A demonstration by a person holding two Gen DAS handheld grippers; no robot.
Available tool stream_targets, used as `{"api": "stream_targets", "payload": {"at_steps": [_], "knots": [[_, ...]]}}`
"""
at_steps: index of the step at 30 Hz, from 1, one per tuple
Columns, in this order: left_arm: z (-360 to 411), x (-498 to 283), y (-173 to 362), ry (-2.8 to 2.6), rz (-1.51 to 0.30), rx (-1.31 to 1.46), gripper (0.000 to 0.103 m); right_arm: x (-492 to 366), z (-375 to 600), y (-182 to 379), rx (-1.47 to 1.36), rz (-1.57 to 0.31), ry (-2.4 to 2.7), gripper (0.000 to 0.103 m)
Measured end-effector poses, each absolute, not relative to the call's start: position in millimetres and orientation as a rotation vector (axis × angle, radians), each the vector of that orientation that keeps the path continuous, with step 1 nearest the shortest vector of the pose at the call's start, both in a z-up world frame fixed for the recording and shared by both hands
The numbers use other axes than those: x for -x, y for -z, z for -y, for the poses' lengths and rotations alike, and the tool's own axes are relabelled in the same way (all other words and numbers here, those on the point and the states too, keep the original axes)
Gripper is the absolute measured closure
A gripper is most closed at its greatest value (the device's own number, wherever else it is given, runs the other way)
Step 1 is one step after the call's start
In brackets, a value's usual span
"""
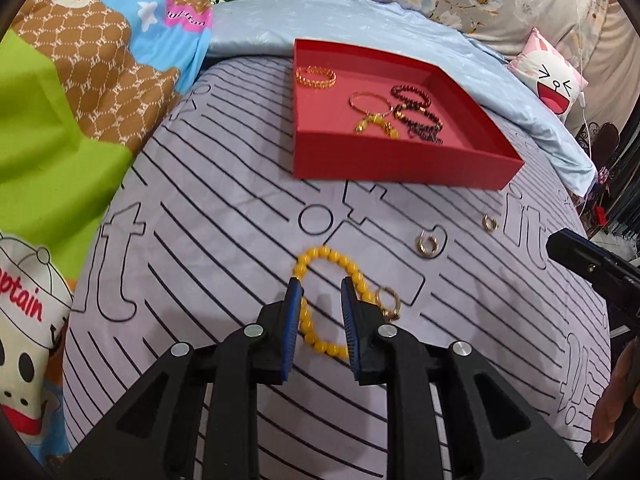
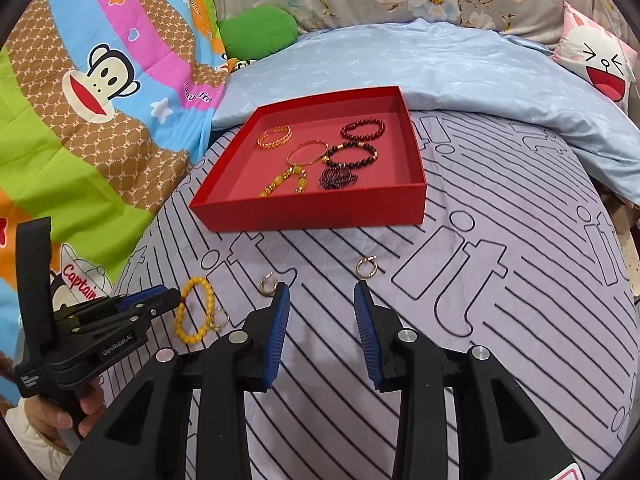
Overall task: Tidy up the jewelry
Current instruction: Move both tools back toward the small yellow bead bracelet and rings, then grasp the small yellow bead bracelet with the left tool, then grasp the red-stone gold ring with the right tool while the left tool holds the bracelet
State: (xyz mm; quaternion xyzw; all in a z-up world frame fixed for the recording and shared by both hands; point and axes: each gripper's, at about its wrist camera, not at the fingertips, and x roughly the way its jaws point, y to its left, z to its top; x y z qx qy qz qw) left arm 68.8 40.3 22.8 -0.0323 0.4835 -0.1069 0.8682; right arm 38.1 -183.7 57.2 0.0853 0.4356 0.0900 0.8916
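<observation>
A yellow bead bracelet point(image 1: 326, 258) lies on the striped sheet, with a small gold hoop point(image 1: 388, 296) touching its right side. My left gripper point(image 1: 322, 294) is open just above it, fingers straddling the ring of beads. The bracelet point(image 2: 196, 312) and the left gripper point(image 2: 170, 298) also show in the right wrist view. Two gold hoop earrings point(image 2: 267, 284) point(image 2: 366, 268) lie loose on the sheet ahead of my right gripper point(image 2: 322, 294), which is open and empty. The red tray point(image 2: 312, 214) holds gold and dark bead bracelets.
A cartoon quilt point(image 2: 100, 120) lies at the left, a light blue blanket point(image 2: 440, 72) behind the tray, and a pink face cushion point(image 2: 600, 68) at the far right. The right gripper's body point(image 1: 588, 264) shows at the right of the left wrist view.
</observation>
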Motion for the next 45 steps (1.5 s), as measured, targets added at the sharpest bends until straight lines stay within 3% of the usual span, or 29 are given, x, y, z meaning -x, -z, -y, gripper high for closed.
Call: {"api": "stream_targets", "payload": {"at_steps": [21, 25, 45], "knots": [[-32, -67, -2, 0.217, -1.011, 0.057, 0.083, -24, 179, -40, -0.181, -0.947, -0.195, 0.070], [-31, -65, -1, 0.245, -1.019, 0.065, 0.095, -23, 177, -39, -0.181, -0.950, -0.194, 0.070], [-23, -34, -2, 0.292, -1.046, 0.059, 0.096, -8, 167, -32, -0.172, -0.975, -0.214, 0.070]]}}
